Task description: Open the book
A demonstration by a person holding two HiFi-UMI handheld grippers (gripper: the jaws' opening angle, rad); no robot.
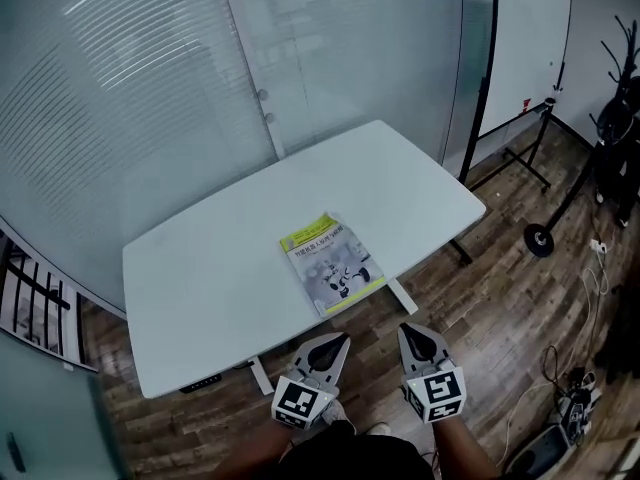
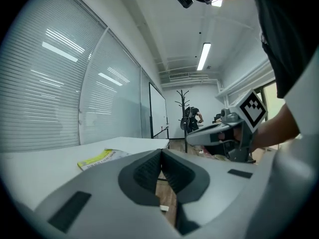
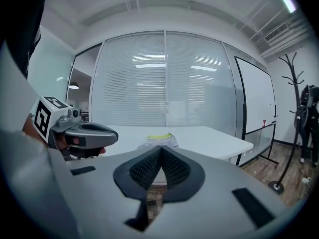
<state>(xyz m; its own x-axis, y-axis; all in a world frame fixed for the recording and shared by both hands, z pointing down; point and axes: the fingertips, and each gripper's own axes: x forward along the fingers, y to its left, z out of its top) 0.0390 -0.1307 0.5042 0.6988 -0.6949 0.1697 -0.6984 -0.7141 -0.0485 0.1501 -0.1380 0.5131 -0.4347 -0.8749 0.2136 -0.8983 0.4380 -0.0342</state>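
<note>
A closed book (image 1: 332,262) with a yellow-green strip along its top and a white illustrated cover lies flat on the white table (image 1: 220,278), near the front edge. The same book (image 2: 102,158) is at the left in the left gripper view, and the book (image 3: 159,140) is straight ahead in the right gripper view. My left gripper (image 1: 342,340) and right gripper (image 1: 407,330) hang side by side below the table's front edge, short of the book and touching nothing. Both are shut with nothing between the jaws.
The table stands before a glass wall with blinds. A whiteboard on a wheeled stand (image 1: 525,58) is at the right, with a floor-lamp base (image 1: 541,240) and a coat rack (image 1: 620,78) beyond. Cables (image 1: 570,398) lie on the wooden floor at the lower right.
</note>
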